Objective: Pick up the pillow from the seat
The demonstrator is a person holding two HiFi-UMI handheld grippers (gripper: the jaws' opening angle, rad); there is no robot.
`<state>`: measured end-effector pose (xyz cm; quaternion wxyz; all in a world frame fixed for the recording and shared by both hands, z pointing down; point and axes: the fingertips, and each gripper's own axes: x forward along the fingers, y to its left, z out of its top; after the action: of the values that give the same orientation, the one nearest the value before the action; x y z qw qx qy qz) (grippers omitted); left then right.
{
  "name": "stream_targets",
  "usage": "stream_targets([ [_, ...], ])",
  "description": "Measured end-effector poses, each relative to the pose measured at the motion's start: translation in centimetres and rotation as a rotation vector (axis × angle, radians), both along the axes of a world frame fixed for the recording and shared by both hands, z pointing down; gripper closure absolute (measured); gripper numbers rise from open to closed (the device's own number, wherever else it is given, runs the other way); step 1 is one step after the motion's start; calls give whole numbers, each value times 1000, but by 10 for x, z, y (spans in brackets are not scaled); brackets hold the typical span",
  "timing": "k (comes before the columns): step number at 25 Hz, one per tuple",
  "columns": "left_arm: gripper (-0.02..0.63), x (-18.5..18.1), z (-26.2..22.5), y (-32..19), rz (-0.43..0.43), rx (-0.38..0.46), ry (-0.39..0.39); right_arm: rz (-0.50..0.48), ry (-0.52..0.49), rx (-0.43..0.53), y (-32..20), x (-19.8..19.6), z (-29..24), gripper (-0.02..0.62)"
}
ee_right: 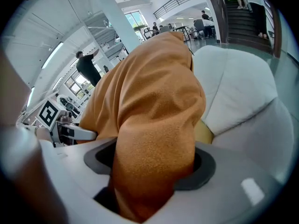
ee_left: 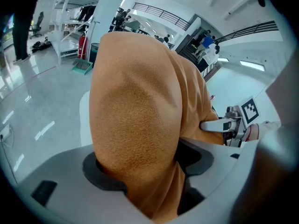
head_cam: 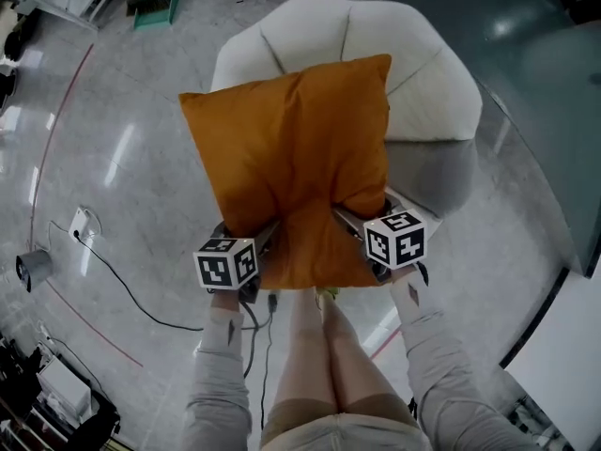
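An orange pillow (head_cam: 291, 158) hangs in the air in front of the white armchair (head_cam: 427, 92), lifted clear of its seat. My left gripper (head_cam: 258, 238) is shut on the pillow's near left edge. My right gripper (head_cam: 352, 219) is shut on its near right edge. In the left gripper view the orange pillow (ee_left: 140, 125) fills the gap between the jaws of the left gripper (ee_left: 147, 169), and the other gripper's finger shows at the right. In the right gripper view the pillow (ee_right: 154, 120) bulges out between the jaws of the right gripper (ee_right: 149, 171), beside the armchair (ee_right: 243, 101).
A black cable (head_cam: 131, 294) runs over the polished grey floor at the left to a white box (head_cam: 83, 222). A teal dustpan (head_cam: 155, 6) lies at the far left. A dark glass partition (head_cam: 554, 83) stands to the right. The person's legs (head_cam: 319, 355) are below the pillow.
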<state>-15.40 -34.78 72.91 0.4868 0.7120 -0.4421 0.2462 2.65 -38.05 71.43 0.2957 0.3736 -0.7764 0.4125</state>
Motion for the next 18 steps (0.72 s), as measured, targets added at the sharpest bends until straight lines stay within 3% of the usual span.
stream_targets([
  [18, 268, 36, -177, 55, -20, 106, -5, -34, -16, 118, 50, 36, -178, 270],
])
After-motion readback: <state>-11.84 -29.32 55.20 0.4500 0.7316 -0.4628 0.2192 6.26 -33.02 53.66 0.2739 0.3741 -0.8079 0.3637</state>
